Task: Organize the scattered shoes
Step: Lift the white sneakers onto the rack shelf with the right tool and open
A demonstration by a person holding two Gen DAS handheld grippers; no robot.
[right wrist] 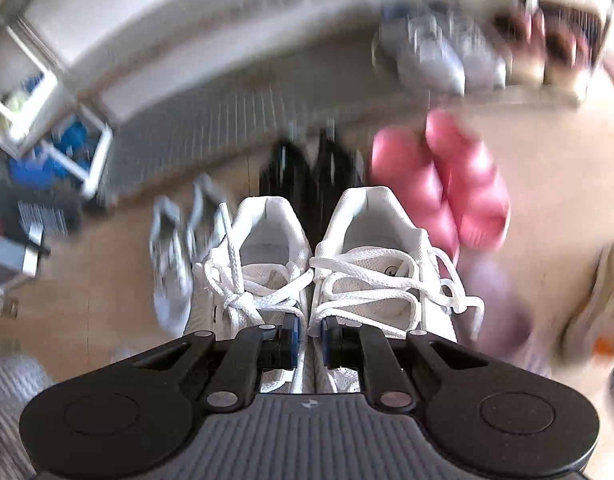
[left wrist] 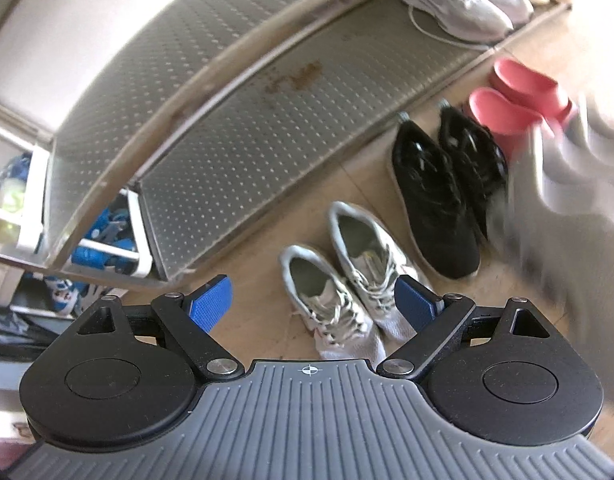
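Note:
My right gripper (right wrist: 307, 338) is shut on a pair of white laced sneakers (right wrist: 367, 276), pinching their inner sides together; the pair hangs above the floor and the background is blurred by motion. My left gripper (left wrist: 313, 302) is open and holds nothing, hovering over a worn grey-white pair of sneakers (left wrist: 347, 280) lined up on the wooden floor. To their right stand a black pair (left wrist: 443, 188) and pink slippers (left wrist: 515, 96), all in a row before the metal shoe rack (left wrist: 235, 120). The same row shows blurred beyond the held pair: black pair (right wrist: 307, 172), pink slippers (right wrist: 447, 184).
A grey pair of trainers (left wrist: 459, 0) sits on the rack's lower shelf at the far right, next to darker shoes. A white shelf unit with blue items (left wrist: 99, 236) stands left of the rack. A blurred grey shape (left wrist: 579, 184) crosses the right edge.

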